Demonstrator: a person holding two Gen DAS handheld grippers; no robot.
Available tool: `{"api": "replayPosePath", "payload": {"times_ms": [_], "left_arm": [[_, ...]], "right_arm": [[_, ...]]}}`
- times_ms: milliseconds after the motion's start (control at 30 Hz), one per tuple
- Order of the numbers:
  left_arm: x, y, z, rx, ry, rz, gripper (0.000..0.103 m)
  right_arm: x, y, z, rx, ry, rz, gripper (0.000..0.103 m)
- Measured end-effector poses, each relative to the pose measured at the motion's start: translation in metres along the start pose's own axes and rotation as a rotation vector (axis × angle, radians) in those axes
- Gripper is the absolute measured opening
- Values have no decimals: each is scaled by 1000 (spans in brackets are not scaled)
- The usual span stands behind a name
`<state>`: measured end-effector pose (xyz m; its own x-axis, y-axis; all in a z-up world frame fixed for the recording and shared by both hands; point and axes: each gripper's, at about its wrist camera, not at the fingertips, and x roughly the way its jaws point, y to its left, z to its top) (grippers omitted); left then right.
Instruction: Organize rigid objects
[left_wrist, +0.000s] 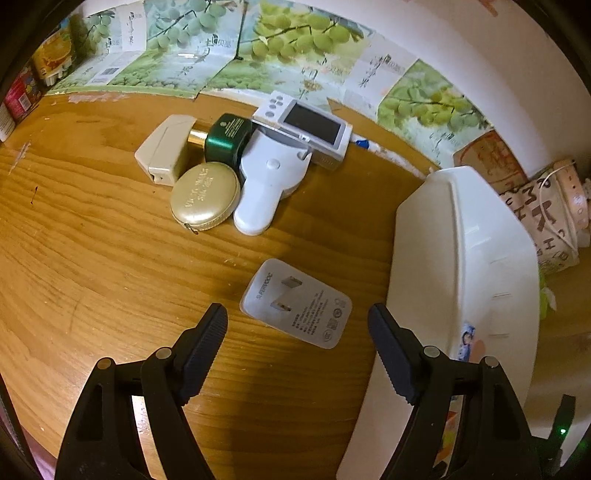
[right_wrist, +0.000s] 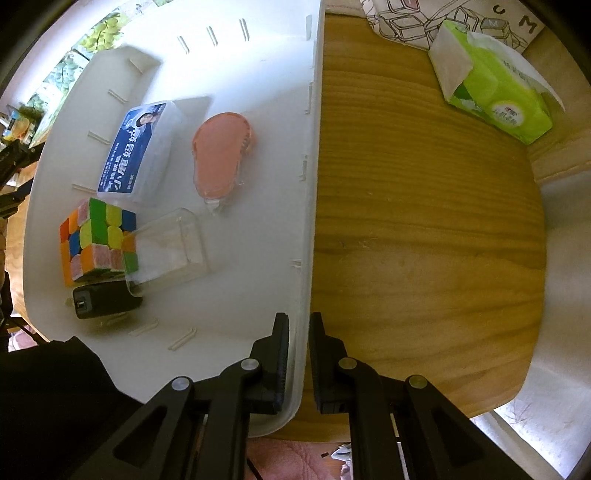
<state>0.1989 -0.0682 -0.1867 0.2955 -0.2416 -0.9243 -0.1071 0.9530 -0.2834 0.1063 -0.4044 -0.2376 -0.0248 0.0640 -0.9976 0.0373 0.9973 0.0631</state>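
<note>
Wood-grain surface (left_wrist: 92, 258) carried everything. Left gripper (left_wrist: 297, 323), jaws spread and empty, hung over one white charger (left_wrist: 297, 304) lying prongs-up beside the white bin (left_wrist: 461, 258). Right gripper (right_wrist: 298, 354) pinched the bin's near wall (right_wrist: 308, 221). Bin contents: one black adapter (right_wrist: 103, 301), one puzzle cube (right_wrist: 96, 240), one clear box (right_wrist: 170, 247), one labelled box (right_wrist: 136, 147), one pink item (right_wrist: 221, 155). Farther off: five clustered items (left_wrist: 240, 162); bare wood between.

On the table (left_wrist: 92, 258): one white charger (left_wrist: 297, 304), one beige charger (left_wrist: 164, 151), one gold tin (left_wrist: 205, 195), one green jar (left_wrist: 227, 140), two white gadgets (left_wrist: 269, 181), one tissue pack (right_wrist: 495, 88). In one bin (right_wrist: 258, 288): one puzzle cube (right_wrist: 96, 240), one black charger (right_wrist: 103, 301), two clear boxes (right_wrist: 170, 247), one pink dispenser (right_wrist: 221, 155).
</note>
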Motion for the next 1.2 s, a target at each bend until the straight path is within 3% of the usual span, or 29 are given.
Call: {"api": "replayPosePath", "payload": {"times_ms": [167,633,867,900,933,967,1200], "left_arm": [[4,1,1,7,15,1,66],[2,-1,-3,47,5,17,64],[-18,0,-9,53,-39,1,62],[-22,0,-10,52,-46,-3,60],[-25,-1,-10,51,-51,-10,39],[-30,-1,-11,47,-61,-27,28],[-71,-15,-12,86,-178,-111,22]], "right_arm": [[-1,-2,-1,-3,-5,4,8],[-13,9,-9,-22,-20,-9,7],[-18,12,-12,-27,-28,-8,6],[-19,12,-12,-30,-29,-10,6],[-19,13,-13,-31,-30,-11,6],[-20,13,-13,-33,-32,-11,6],[-24,15,-18,-55,-46,-12,7]]}}
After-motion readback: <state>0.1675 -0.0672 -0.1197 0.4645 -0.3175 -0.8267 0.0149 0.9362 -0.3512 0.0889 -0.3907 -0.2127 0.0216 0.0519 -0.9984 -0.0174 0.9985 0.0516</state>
